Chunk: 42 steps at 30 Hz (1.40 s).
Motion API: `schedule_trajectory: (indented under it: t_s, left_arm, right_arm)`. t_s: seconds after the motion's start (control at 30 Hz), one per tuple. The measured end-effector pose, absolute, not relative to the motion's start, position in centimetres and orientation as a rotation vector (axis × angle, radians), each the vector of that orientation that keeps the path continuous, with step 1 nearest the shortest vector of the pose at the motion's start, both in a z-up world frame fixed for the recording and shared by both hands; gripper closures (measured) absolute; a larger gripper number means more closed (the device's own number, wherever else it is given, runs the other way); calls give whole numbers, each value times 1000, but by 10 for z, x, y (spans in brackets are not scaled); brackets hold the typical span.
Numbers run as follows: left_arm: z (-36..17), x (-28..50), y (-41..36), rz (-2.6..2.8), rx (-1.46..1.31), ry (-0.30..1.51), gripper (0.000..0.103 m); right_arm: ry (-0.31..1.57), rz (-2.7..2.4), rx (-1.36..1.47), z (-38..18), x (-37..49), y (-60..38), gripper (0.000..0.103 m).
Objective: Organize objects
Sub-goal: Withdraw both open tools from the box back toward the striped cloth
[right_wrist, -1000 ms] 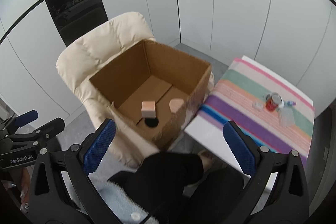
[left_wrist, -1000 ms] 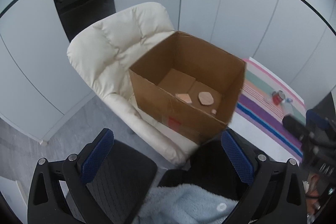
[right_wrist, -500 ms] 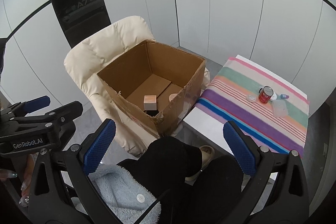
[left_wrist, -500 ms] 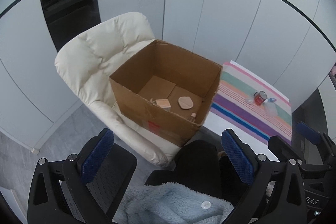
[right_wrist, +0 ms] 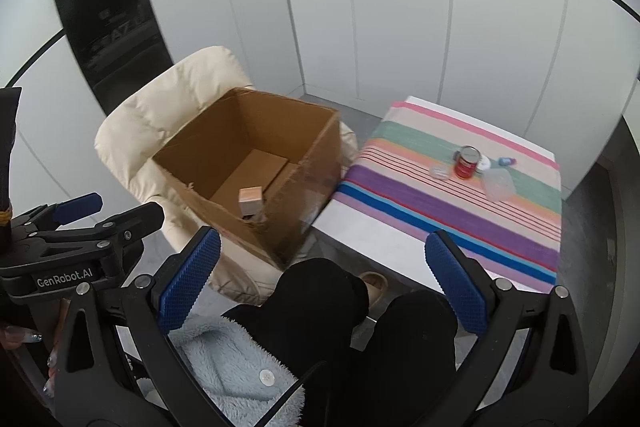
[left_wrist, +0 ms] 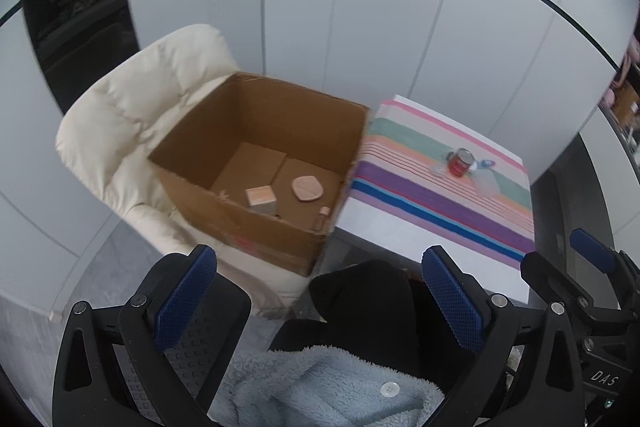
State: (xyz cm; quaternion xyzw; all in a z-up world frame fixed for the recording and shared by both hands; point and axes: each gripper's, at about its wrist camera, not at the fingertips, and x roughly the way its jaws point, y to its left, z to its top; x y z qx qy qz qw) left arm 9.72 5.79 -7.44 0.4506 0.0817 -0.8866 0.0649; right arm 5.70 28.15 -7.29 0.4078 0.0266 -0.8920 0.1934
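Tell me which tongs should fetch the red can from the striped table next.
Right, probably. The right tongs sit on the striped table's side, nearer the red can, while the left tongs are on the cardboard box side. Both are open and empty.

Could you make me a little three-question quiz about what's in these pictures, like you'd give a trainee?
1. True or false: the red can stands inside the cardboard box.
2. Multiple choice: the cardboard box rests on
A. the striped cloth
B. the cream chair
C. the floor
3. Fill in: both the left gripper and the right gripper are ____, holding nothing.

Key
1. False: it stands on the striped cloth on the table.
2. B
3. open
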Motion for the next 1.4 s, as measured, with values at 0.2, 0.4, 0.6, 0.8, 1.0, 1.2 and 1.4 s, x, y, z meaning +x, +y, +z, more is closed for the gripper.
schedule_trajectory:
  t_s: [0.2,0.4,0.6,0.8,1.0,1.2,1.4]
  left_arm:
    - [-81,80,93,-2738,1423,205,0]
    - [-85,66,129,-2808,1477,173,0]
    - [-90,55,160,-2856,1544,134,0]
    - [-97,47,177,-2862,1550,94,0]
    - [-102,36,185,-2866,1529,52,0]
    - [-116,13,190,-2843,1545,60,0]
    - [-135,-17,199,-2818,1579,73,0]
  right_arm:
    - [18,-2578,1186,-77,56,315,0]
    - [-47,-2661,1228,-79,61,352,0]
    - [-116,-2740,1276,-83,67,390,0]
    - [-181,-2792,1326,-91,65,421,0]
    - [-249,-2803,1380,-107,52,444,0]
    - [-300,-2805,1426,-124,33,463,0]
    - [-316,-2800,1473,-143,11,476,0]
